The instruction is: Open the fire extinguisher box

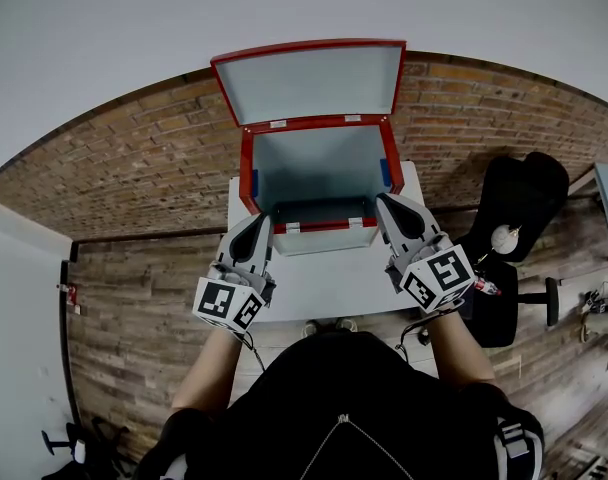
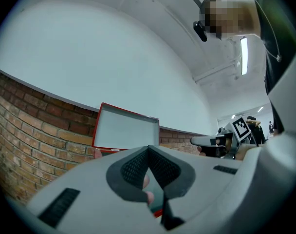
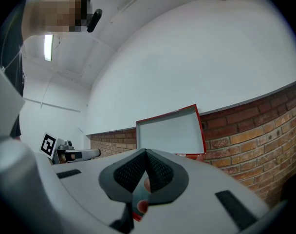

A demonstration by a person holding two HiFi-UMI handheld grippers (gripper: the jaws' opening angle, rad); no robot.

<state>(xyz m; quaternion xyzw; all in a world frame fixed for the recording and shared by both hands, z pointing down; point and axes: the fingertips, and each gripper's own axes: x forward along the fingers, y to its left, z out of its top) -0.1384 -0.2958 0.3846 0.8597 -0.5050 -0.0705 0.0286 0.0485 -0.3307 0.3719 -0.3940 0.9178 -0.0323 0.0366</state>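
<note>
The fire extinguisher box (image 1: 319, 183) is red outside and pale grey inside. It stands on a white table (image 1: 314, 283) with its lid (image 1: 309, 83) swung up and back, and nothing shows inside it. My left gripper (image 1: 262, 220) is shut and empty just off the box's front left corner. My right gripper (image 1: 384, 200) is shut and empty at the front right corner. The raised lid (image 2: 126, 129) shows above the left gripper (image 2: 149, 149) in the left gripper view, and the lid (image 3: 170, 131) shows above the right gripper (image 3: 146, 152) in the right gripper view.
A brick wall (image 1: 134, 158) runs behind the table. A black office chair (image 1: 519, 208) stands to the right of the table. Each gripper view shows the other gripper off to the side: the right one (image 2: 211, 141) and the left one (image 3: 80, 154).
</note>
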